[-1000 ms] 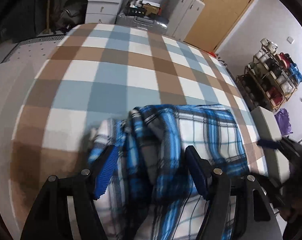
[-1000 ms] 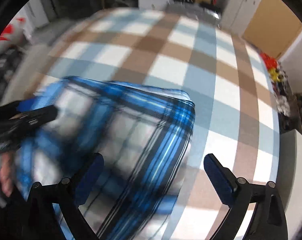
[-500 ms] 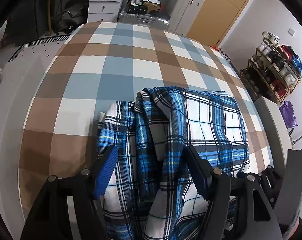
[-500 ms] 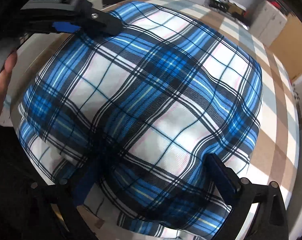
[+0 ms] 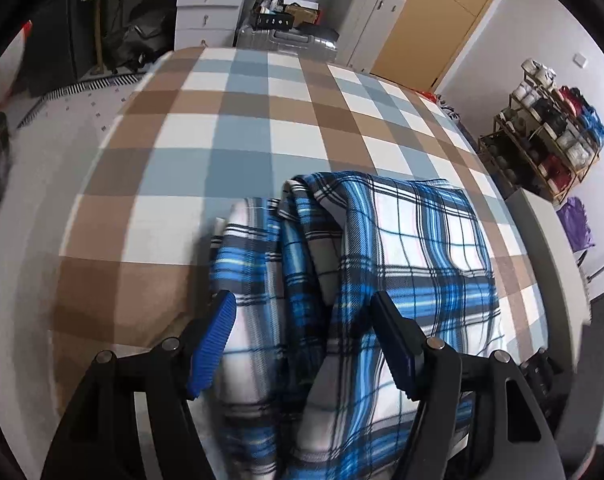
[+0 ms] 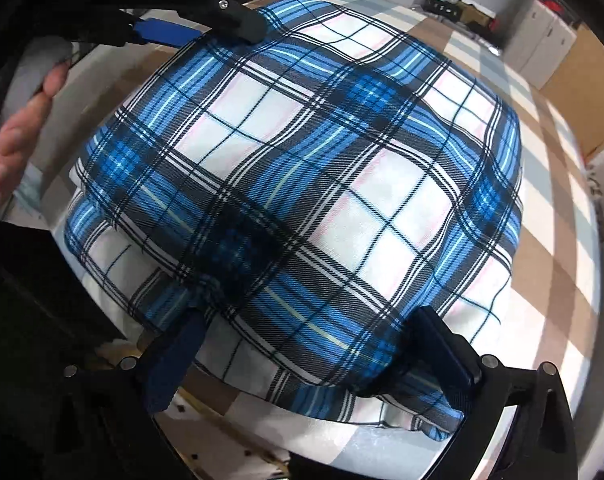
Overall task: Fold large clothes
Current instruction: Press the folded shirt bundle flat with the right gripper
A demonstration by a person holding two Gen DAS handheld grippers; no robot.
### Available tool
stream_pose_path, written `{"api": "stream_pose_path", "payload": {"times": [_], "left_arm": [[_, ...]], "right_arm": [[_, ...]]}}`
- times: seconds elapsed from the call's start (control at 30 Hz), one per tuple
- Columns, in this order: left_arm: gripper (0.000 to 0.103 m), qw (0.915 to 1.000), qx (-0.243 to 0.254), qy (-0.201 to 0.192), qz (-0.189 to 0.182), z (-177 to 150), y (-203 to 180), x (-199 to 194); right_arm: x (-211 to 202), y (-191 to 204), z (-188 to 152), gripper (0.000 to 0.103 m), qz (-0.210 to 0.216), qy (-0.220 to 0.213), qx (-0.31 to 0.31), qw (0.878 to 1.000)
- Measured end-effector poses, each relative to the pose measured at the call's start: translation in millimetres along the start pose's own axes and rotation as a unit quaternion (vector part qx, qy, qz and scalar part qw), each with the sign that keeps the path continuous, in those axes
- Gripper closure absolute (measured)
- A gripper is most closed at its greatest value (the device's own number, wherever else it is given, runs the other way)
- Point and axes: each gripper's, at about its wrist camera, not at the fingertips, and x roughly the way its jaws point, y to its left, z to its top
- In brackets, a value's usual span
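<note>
A blue, white and black plaid shirt [image 5: 382, 248] lies folded in a bundle on the checked bed cover [image 5: 238, 136]. My left gripper [image 5: 306, 340] is open, its fingers on either side of the shirt's bunched left edge. In the right wrist view the shirt [image 6: 310, 176] fills the middle as a smooth folded stack. My right gripper [image 6: 306, 344] is open, its fingers straddling the near edge of the stack. The left gripper [image 6: 190, 36] shows at the shirt's far left corner, with the person's hand [image 6: 18, 136] behind it.
The bed cover [image 6: 558, 184] stretches on beyond the shirt. White drawers [image 5: 210, 12], a silver suitcase [image 5: 290, 40] and white cabinets [image 5: 370, 28] stand past the far end. A shoe rack [image 5: 550, 136] stands by the right wall.
The right gripper swung from over the bed down to the shirt's near edge, and the shirt now fills its view. The left gripper drew back slightly, fingers still apart around the bunched edge.
</note>
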Motion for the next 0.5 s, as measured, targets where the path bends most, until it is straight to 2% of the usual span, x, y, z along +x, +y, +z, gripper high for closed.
{"api": "stream_pose_path", "payload": {"times": [0.07,0.13,0.17,0.23,0.3,0.37,0.5], "left_arm": [[0.038,0.9999,0.009,0.002,0.006,-4,4,-9],[0.038,0.9992,0.024,0.020,0.023,-12,9,-12],[0.038,0.9984,0.031,0.027,0.039,-18,13,-12],[0.037,0.9973,0.033,0.051,0.041,-24,20,-7],[0.035,0.9954,0.004,0.096,-0.002,-25,33,7],[0.026,0.9908,-0.035,0.122,-0.046,-22,45,18],[0.026,0.9816,-0.078,0.140,-0.103,-17,58,35]], "right_arm": [[-16,-18,-1,0.000,0.054,-0.024,0.046,0.997],[-36,-47,-7,0.000,0.130,-0.061,0.112,0.983],[-41,-60,-11,0.000,0.152,-0.073,0.137,0.976],[-49,-86,-18,0.000,0.180,-0.088,0.187,0.962],[-55,-103,-23,0.000,0.195,-0.101,0.216,0.951],[-53,-124,-21,0.000,0.206,-0.114,0.239,0.942],[-48,-151,-20,0.000,0.221,-0.121,0.287,0.924]]}}
